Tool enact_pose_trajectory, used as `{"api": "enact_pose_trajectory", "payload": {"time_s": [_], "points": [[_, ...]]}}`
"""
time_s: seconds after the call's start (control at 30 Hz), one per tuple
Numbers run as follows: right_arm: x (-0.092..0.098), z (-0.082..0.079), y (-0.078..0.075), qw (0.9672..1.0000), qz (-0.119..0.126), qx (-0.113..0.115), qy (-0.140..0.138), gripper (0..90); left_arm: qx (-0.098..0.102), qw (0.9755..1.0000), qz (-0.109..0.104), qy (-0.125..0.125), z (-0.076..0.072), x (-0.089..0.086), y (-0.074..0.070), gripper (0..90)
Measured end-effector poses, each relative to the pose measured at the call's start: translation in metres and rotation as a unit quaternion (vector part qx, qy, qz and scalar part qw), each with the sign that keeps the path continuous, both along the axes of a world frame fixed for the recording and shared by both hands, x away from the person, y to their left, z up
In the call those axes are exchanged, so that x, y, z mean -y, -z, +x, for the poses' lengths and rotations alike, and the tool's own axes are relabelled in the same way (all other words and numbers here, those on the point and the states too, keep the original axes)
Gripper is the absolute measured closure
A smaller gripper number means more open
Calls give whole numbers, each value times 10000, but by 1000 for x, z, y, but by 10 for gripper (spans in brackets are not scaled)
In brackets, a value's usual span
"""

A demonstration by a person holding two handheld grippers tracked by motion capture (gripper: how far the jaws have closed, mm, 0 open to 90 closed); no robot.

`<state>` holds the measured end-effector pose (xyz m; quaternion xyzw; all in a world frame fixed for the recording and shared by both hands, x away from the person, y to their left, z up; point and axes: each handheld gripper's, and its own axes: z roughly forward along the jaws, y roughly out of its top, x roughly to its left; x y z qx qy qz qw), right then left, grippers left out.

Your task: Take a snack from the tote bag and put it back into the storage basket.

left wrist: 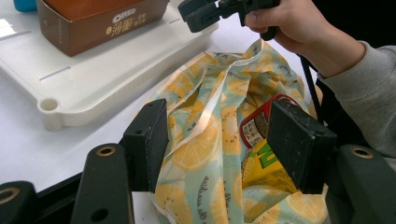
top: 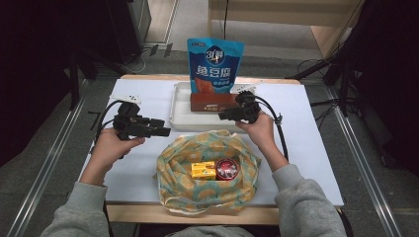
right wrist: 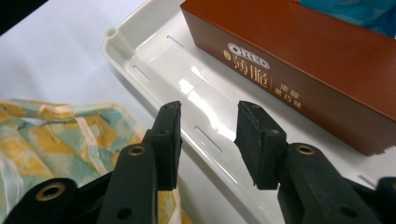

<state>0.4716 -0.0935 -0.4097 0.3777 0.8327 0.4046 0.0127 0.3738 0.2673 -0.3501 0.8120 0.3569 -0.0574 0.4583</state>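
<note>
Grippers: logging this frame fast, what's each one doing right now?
Left gripper: open, fingers either side of the bag's rim, grip cannot be told.
Right gripper: open, holding nothing, over the white tray.

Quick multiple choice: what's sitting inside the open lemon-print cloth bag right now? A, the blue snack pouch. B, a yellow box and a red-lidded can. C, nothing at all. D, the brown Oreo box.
B: the high view shows a yellow box and a red-lidded can side by side inside the lemon-print bag, while the brown Oreo box is in the white tray.
</note>
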Motion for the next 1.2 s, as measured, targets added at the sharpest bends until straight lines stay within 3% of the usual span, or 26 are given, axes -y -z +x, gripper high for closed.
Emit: {"api": "enact_pose_trajectory", "payload": {"time_s": [0.3,1.0,1.2], "points": [[6,-15,-3,9999,15,47,-100,540,-22,10000,40,74,-2,9,5,394],[28,-45,-12,9997,234,86,-49,515,124,9996,65,262,-14,31,8,401],[30,-51,-13,9997,182,106,-90,487,156,9993,77,329,-18,38,8,401]]}}
